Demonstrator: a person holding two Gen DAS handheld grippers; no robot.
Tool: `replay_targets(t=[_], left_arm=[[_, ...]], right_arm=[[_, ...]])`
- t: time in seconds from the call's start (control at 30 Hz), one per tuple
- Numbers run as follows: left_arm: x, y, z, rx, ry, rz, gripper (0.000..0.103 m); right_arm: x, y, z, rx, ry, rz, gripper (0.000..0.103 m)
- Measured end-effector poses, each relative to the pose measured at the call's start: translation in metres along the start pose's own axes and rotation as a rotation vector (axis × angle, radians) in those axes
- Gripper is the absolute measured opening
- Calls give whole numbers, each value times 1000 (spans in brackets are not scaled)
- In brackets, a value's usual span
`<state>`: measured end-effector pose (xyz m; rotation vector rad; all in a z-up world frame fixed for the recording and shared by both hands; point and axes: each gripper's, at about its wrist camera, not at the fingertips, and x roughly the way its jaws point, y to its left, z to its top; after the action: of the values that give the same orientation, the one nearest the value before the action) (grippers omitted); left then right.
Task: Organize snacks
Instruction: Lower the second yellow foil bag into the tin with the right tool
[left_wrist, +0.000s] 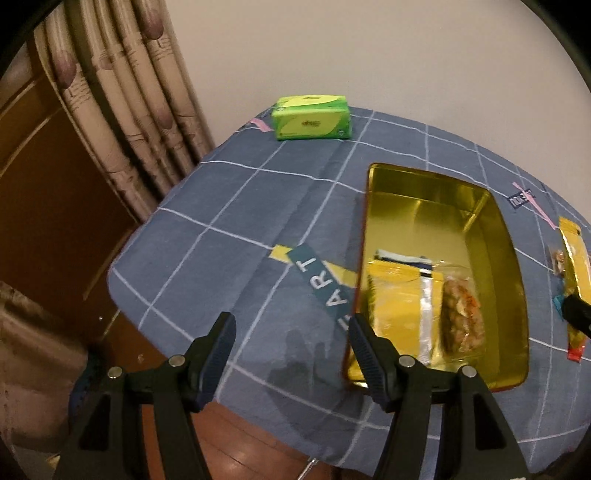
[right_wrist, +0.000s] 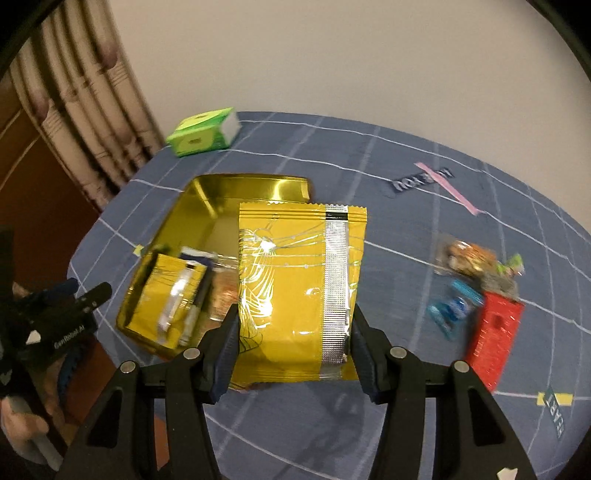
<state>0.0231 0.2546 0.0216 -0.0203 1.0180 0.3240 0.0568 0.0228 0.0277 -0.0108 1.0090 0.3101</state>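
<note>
A gold tin (left_wrist: 495, 236) lies open on the blue checked tablecloth (left_wrist: 229, 236); it also shows in the right wrist view (right_wrist: 207, 206). Inside it lie a yellow snack pouch (left_wrist: 399, 295) and a clear bag of nuts (left_wrist: 461, 314). My left gripper (left_wrist: 291, 332) is open and empty, just left of the tin's near corner. My right gripper (right_wrist: 293, 325) is shut on a second yellow pouch (right_wrist: 295, 280) and holds it above the table, beside the tin's right side. That pouch shows at the right edge of the left wrist view (left_wrist: 576, 262).
A green tissue pack (left_wrist: 312, 117) sits at the table's far left corner. Loose snacks lie to the right: a clear nut bag (right_wrist: 469, 258), a blue packet (right_wrist: 452, 308) and a red packet (right_wrist: 495, 339). Curtains (left_wrist: 122, 110) hang at left beyond the table edge.
</note>
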Motion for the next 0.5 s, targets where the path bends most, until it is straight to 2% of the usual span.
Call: replay_targets(t=[0.2, 0.5], left_arm=[[6, 13, -5, -48, 37, -10, 65], [9, 16, -4, -64, 42, -10, 65]], right_arm=[[22, 32, 6, -38, 33, 26, 51], [48, 56, 7, -54, 77, 33, 51]])
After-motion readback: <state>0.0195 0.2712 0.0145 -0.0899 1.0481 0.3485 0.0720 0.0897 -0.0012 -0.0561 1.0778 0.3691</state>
